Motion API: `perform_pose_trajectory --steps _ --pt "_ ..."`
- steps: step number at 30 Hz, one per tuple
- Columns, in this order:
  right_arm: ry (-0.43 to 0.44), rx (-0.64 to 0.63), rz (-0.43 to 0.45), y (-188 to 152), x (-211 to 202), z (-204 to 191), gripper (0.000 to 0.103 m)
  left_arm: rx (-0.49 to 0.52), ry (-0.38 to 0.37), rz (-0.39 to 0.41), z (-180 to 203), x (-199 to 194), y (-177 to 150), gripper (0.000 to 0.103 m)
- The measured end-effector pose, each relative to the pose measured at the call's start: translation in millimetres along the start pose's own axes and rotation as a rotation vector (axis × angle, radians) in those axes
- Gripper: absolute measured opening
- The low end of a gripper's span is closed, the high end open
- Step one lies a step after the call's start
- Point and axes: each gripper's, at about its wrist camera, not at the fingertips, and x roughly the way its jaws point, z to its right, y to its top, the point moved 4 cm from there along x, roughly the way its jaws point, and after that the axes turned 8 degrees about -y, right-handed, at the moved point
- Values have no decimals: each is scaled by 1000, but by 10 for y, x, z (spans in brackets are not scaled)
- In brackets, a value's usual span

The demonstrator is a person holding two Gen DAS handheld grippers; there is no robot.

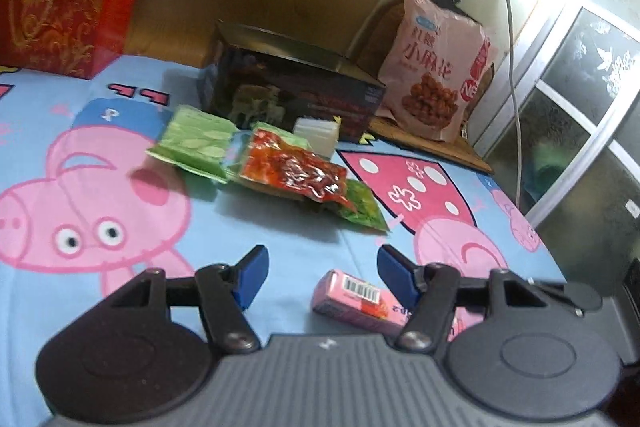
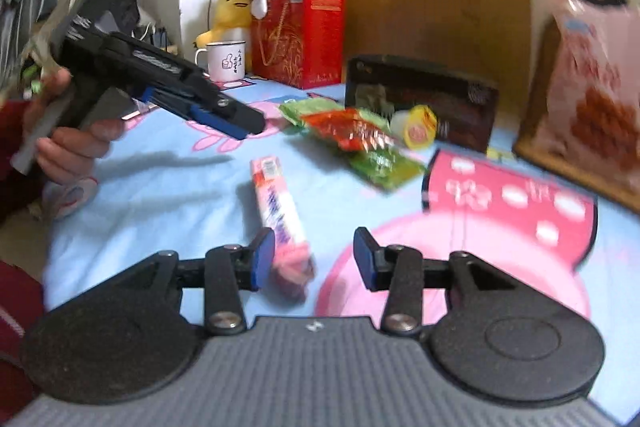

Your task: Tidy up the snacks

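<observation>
Pink candy box was seen lying loose on the cartoon bedsheet, just ahead of the right gripper, whose jaws were spread wide and empty. At twelve o'clock, red and green snack packets were heaped by a dark box, apparently unsorted. The left gripper was likewise gaping, holding nothing. Package lettering was blurred.

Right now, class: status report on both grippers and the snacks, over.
Left gripper open, empty. Right gripper open around pink candy box end. Red packet stacked on green packets. Nothing blocking.
</observation>
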Motion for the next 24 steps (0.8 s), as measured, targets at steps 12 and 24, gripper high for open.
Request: perform_pose_trajectory --steps 12,24 --pt "-104 56 -17 -31 86 -38 19 35 -7 -57 109 84 -204 47" --pt "-117 51 -29 -41 3 32 31 5 -5 10 59 -150 -125 61"
